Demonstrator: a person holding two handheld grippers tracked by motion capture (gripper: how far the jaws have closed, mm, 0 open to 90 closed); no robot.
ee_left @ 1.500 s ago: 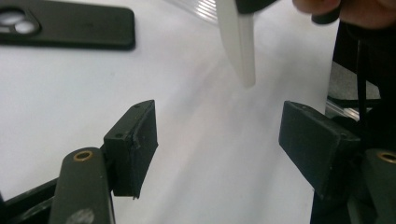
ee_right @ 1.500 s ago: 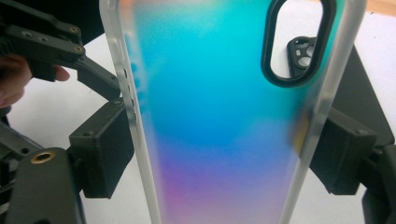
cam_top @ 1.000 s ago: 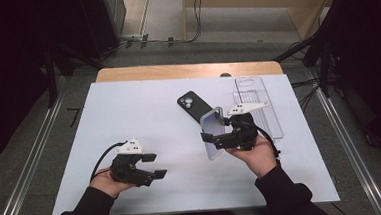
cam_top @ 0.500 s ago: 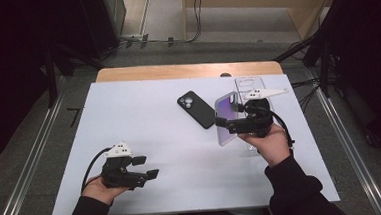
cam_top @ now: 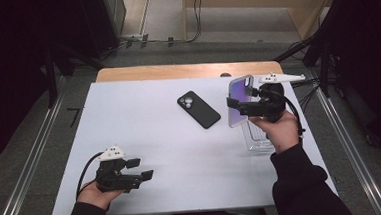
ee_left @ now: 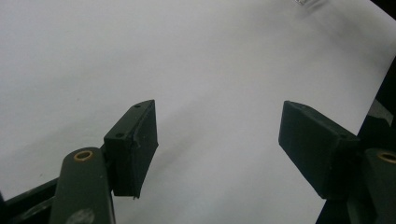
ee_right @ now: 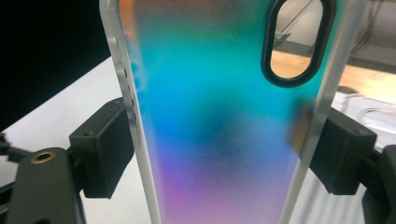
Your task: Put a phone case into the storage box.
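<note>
An iridescent phone case with clear edges and a black camera cutout stands upright above the table's right side, and my right gripper is shut on it. In the right gripper view the case sits between both pads, gripped across its width by my right gripper. A black phone lies face down in the middle of the white table. Near the front left edge my left gripper is open, and in its own view nothing but bare table lies between the fingers of my left gripper.
A clear plastic tray lies on the table under my right hand. A wooden strip runs along the table's far edge. Cables and metal rails lie on the floor beyond and beside the table.
My right gripper has carried the phone case up and to the right, away from the phone, to above the clear tray. My left hand has drifted slightly left, still open.
</note>
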